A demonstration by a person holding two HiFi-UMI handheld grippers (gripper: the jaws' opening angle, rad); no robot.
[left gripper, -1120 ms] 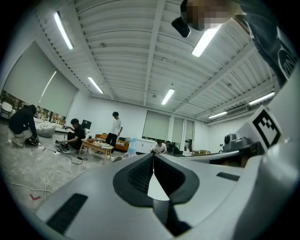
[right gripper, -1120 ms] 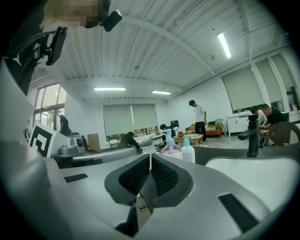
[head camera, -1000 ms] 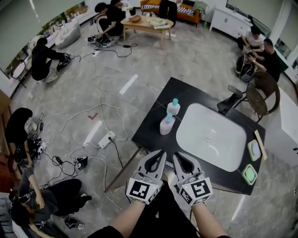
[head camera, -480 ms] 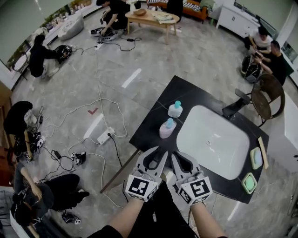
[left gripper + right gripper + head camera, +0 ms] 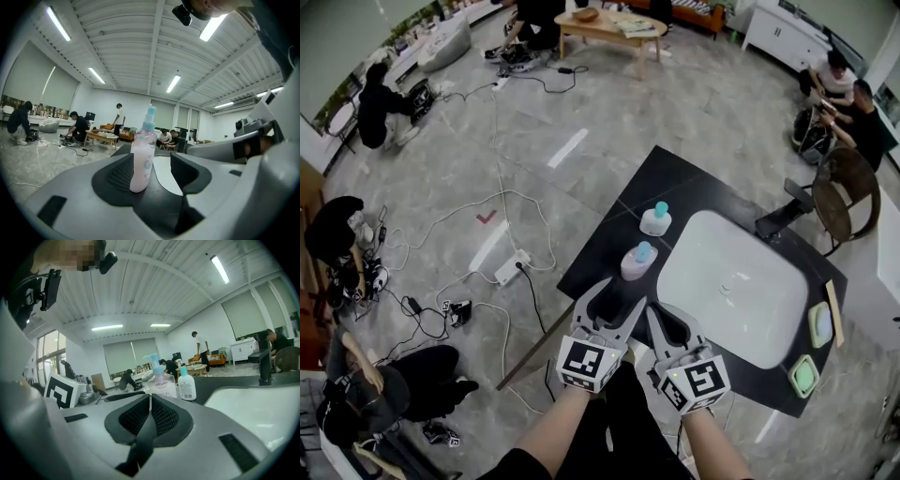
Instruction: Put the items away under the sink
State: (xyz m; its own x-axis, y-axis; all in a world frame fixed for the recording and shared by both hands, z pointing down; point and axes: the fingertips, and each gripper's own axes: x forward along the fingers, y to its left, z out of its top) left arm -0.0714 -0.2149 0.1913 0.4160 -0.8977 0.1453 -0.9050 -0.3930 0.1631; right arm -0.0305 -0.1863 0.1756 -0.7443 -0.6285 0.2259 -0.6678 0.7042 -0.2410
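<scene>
Standing upright on the black table (image 5: 598,246), just beside the sink (image 5: 741,281) on its open-floor side, the pink pump bottle (image 5: 637,261) is being lined up for a grasp. The white bottle (image 5: 655,220) is standing just beyond it along that same side of the sink.

The left gripper (image 5: 622,292) is being held just short of the pink bottle. Its jaws have just been opening and are being held wide, with the bottle showing in the gap nearer the left pad, untouched. The right gripper (image 5: 657,312) is being kept fully closed on nothing, near the sink's closest corner.

The step is probably being served best by centring the bottle between the pads, by keeping the jaws level on its body rather than its pump, and by leaving the white bottle unbumped.
</scene>
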